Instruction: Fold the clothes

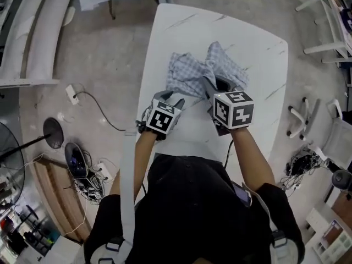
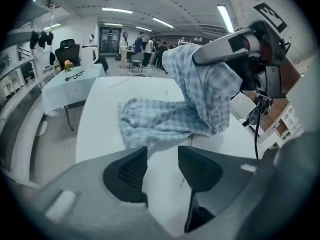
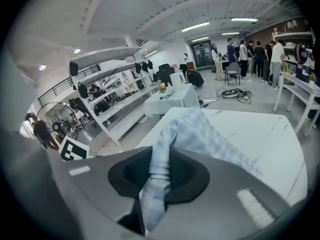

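Right gripper (image 3: 159, 170) clamped on a bunched fold of the pale blue checked fabric garment (image 1: 190, 76); the rest lies crumpled on the white marble-pattern table (image 1: 181, 26). Left gripper (image 2: 162, 166) jaws apart, empty, near the garment's edge.

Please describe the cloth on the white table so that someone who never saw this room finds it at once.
Find the white marbled table in front of the person. On it lies one crumpled blue-and-white checked garment, the only fabric there, one end lifted and pinched in the right tongs.
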Available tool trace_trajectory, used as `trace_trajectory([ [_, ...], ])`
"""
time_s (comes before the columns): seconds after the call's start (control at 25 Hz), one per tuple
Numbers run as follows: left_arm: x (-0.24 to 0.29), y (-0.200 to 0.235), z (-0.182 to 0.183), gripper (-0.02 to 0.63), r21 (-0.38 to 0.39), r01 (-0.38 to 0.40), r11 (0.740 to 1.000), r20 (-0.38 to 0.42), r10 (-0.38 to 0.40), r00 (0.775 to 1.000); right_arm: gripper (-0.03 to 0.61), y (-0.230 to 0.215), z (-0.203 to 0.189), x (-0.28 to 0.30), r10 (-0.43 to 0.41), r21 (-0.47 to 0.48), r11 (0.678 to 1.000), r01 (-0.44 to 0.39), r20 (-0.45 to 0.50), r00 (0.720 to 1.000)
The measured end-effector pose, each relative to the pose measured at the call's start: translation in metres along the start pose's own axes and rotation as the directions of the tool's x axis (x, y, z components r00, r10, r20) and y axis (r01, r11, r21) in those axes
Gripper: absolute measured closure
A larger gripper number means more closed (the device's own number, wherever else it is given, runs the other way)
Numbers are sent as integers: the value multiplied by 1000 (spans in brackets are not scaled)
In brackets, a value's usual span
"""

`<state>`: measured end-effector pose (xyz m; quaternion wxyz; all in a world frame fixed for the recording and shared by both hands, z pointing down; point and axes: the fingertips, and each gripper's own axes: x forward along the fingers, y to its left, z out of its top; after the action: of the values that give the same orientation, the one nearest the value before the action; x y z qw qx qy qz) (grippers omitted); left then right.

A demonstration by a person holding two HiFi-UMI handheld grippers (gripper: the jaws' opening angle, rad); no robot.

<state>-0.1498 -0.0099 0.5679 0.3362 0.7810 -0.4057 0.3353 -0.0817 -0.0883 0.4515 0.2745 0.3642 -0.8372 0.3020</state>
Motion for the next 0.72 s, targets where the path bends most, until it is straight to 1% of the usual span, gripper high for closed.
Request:
trace_trajectory([
  [0.16, -26, 41, -31, 411, -44, -34, 998, -26, 33, 999, 505, 42, -18, 61, 31, -61, 998, -36, -72, 997],
  [0.28, -33, 59, -43, 411, -58, -36, 998, -21, 35, 999, 505, 60, -33, 96, 22, -92, 995, -33, -116, 993],
  [0.4, -39, 69, -53, 411, -60, -34, 998, -30, 32, 999, 501, 74, -49, 121, -7, -190, 982, -22, -154, 988],
  [0.44, -41, 71, -55, 411, -59, -30, 998, -36, 28, 999, 494, 80, -53, 128, -7, -223, 974, -31, -165, 986],
  [0.52, -43, 75, -56, 411, -55, -27, 998, -37, 25, 999, 446, 93, -62, 137, 31, -247, 966, -79, -191, 981],
  [0.64, -43, 78, -51, 411, -42, -24, 999, -37, 22, 999, 319, 103, -68, 143, 103, -205, 968, -146, -209, 973],
  [0.72, -42, 78, -51, 411, -38, -23, 999, -38, 21, 999, 303, 105, -69, 143, 121, -171, 973, -157, -204, 971],
])
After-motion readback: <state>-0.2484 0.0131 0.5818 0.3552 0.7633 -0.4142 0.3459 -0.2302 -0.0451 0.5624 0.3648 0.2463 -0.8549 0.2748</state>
